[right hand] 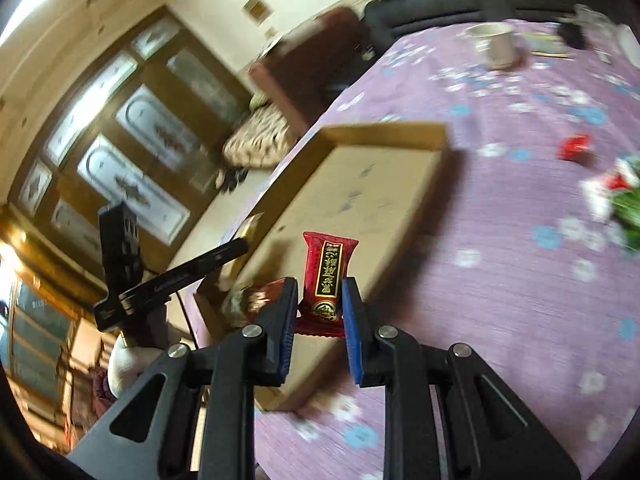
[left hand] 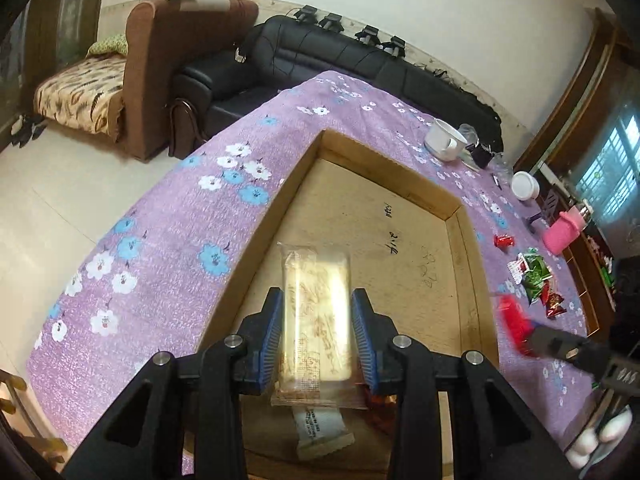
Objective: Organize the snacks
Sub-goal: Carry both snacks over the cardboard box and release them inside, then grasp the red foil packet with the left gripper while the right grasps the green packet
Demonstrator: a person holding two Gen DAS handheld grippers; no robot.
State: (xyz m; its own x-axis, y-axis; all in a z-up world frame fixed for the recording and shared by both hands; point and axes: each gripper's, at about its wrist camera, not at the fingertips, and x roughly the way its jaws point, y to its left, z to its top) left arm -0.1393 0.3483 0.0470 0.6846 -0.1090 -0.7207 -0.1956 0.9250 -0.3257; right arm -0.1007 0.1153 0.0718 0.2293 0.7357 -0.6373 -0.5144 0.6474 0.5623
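Left gripper [left hand: 316, 334]: clamped on a long pale yellow snack bar in clear wrapper [left hand: 316, 316], held above the shallow brown cardboard tray [left hand: 470, 240]. Right gripper [right hand: 320, 316]: closed on a small dark red candy packet with gold lettering [right hand: 326, 280], over the tray's near end. Tray lay on a purple flowered tablecloth [left hand: 168, 240]. A pile of loose red and green wrapped snacks [left hand: 536, 280] lay on the cloth beside the tray; a white mug [left hand: 444, 140] stood beyond it.
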